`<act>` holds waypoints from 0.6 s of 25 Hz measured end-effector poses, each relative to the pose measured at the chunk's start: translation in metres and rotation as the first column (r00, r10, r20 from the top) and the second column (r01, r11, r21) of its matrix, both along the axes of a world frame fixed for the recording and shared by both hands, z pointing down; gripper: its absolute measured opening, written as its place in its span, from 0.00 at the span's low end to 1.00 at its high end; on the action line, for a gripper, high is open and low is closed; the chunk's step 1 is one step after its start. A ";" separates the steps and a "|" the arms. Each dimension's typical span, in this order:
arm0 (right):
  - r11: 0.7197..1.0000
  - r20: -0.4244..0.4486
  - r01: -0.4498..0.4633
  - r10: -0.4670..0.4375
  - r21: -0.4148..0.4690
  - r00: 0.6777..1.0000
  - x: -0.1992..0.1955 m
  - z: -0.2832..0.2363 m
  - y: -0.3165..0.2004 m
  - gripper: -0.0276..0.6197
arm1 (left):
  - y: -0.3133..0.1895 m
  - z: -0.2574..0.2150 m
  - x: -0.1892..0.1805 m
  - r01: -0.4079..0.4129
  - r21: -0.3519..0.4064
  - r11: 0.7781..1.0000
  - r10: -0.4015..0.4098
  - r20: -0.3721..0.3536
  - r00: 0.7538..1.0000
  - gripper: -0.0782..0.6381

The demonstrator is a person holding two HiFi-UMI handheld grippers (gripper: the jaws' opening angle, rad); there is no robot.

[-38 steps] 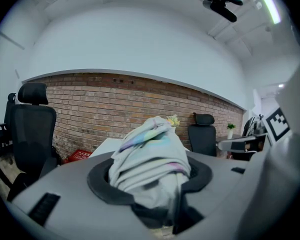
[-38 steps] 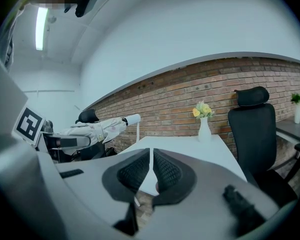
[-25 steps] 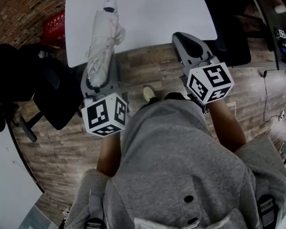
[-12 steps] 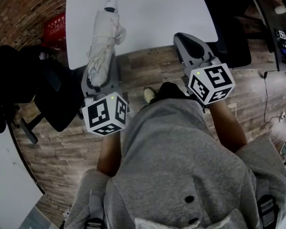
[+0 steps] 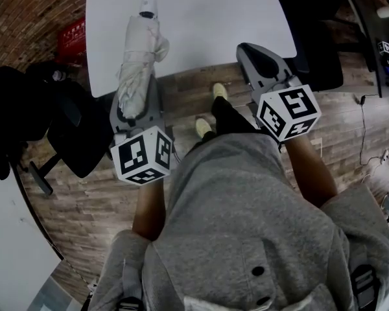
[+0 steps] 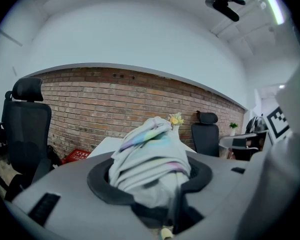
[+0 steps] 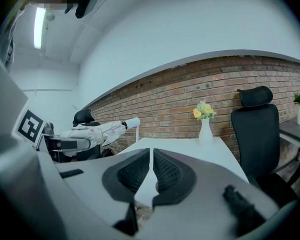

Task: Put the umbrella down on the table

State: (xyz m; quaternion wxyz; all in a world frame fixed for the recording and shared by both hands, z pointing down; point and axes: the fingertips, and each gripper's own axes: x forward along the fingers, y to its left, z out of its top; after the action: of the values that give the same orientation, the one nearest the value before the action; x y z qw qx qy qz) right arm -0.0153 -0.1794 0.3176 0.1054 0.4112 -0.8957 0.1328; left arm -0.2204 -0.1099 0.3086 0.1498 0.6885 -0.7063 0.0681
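Fabric of the folded white umbrella (image 5: 140,57) bulges between the jaws of my left claw (image 5: 136,105), which is clamped around its thick end. From there the umbrella reaches out over the near left part of the white tabletop (image 5: 214,18), capped tip pointing toward the far edge. Seen from my right claw's own view it hangs above the tabletop, not resting on it. My right claw (image 5: 251,52) hovers at the tabletop's near edge, right of the umbrella, its ribbed pads (image 7: 132,173) drawn together to a thin slit with nothing between them. A vase of flowers (image 7: 205,126) stands on the tabletop's far end.
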 end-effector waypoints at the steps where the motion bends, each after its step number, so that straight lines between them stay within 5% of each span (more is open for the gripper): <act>1: 1.000 0.000 0.002 -0.002 -0.003 1.000 0.001 0.001 -0.004 0.09 | -0.004 0.001 0.001 0.003 -0.002 1.000 -0.003 0.001 1.000 0.44; 15: 0.999 -0.013 0.026 -0.027 -0.018 1.000 -0.003 0.010 -0.042 0.09 | -0.031 0.028 -0.007 0.053 -0.041 0.998 -0.054 -0.005 0.999 0.44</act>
State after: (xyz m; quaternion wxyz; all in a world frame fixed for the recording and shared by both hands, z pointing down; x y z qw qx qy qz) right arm -0.0179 -0.2216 0.3280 0.1167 0.3991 -0.8991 0.1366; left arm -0.2278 -0.1413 0.3371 0.1676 0.6664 -0.7225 0.0763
